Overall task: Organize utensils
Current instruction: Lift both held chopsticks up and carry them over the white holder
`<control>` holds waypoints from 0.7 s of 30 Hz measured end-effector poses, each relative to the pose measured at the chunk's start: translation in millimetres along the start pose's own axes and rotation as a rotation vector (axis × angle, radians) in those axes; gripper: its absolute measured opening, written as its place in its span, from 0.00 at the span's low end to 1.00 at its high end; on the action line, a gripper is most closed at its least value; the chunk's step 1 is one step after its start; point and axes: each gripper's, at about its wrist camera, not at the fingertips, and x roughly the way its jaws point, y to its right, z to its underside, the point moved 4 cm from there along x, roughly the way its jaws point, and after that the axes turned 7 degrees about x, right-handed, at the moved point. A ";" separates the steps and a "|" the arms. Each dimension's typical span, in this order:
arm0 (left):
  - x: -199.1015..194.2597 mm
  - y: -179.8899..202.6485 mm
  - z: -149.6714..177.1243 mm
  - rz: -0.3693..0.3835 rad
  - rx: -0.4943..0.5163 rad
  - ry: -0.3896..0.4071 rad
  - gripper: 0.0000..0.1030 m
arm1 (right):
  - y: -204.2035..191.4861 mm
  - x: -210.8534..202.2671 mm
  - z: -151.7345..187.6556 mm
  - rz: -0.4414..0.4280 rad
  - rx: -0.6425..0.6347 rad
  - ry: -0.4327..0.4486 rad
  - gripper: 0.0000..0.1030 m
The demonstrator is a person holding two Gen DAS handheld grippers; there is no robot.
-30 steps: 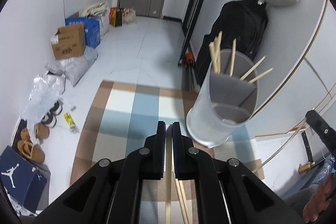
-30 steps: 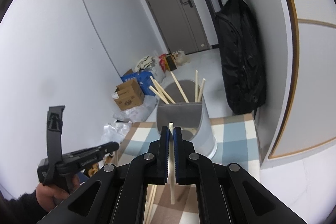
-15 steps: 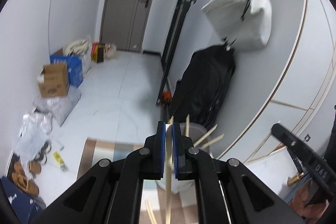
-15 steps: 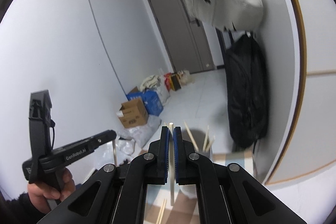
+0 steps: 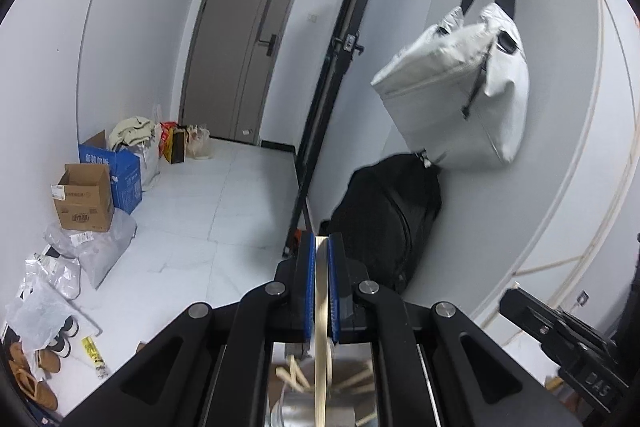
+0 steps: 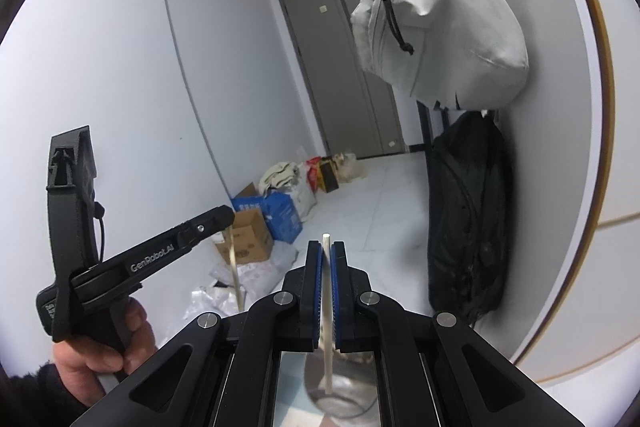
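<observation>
Between the blue pads of the left gripper point(image 5: 321, 283) a pale wooden chopstick point(image 5: 320, 339) is clamped, the jaws closed tight on it; the stick runs down from the fingertips toward the bottom edge of the left wrist view; below it, seen through the gap in the gripper frame, the round grey holder point(image 5: 316, 411) shows its rim with several other chopsticks point(image 5: 294, 375) leaning in it at angles. From the right wrist view the left gripper point(image 6: 224, 217) appears at the left, held by a hand point(image 6: 104, 343) in a dark sleeve, its chopstick point(image 6: 236, 271) hanging down from the tip; the right gripper point(image 6: 326, 279) is likewise closed hard on a second chopstick point(image 6: 327, 307), whose top end pokes a little above the pads and whose lower end hangs over the blurred opening of the holder point(image 6: 340, 387) beneath; both sticks are upright or nearly so, and neither can be seen touching the holder. Farther off, a grey door point(image 5: 236, 51) closes the end of the hallway; a cardboard box point(image 5: 82, 203) and a blue box point(image 5: 116, 171) stand against the left wall on the white tiled floor point(image 5: 208, 211); a pale bag point(image 5: 456, 99) hangs on the right wall above a black backpack point(image 5: 384, 219).
</observation>
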 end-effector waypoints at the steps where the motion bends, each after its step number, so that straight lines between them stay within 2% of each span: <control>1: 3.4 0.2 -1.4 0.003 -0.002 0.005 0.02 | 1.4 2.9 -3.7 0.002 -0.003 0.001 0.03; 11: 42.3 1.2 2.1 0.016 0.019 0.025 0.02 | 14.9 30.7 -13.6 0.010 -0.007 -0.009 0.03; 21: 66.9 0.5 7.8 0.021 0.009 0.017 0.02 | 30.3 52.6 -5.3 0.009 -0.003 -0.030 0.04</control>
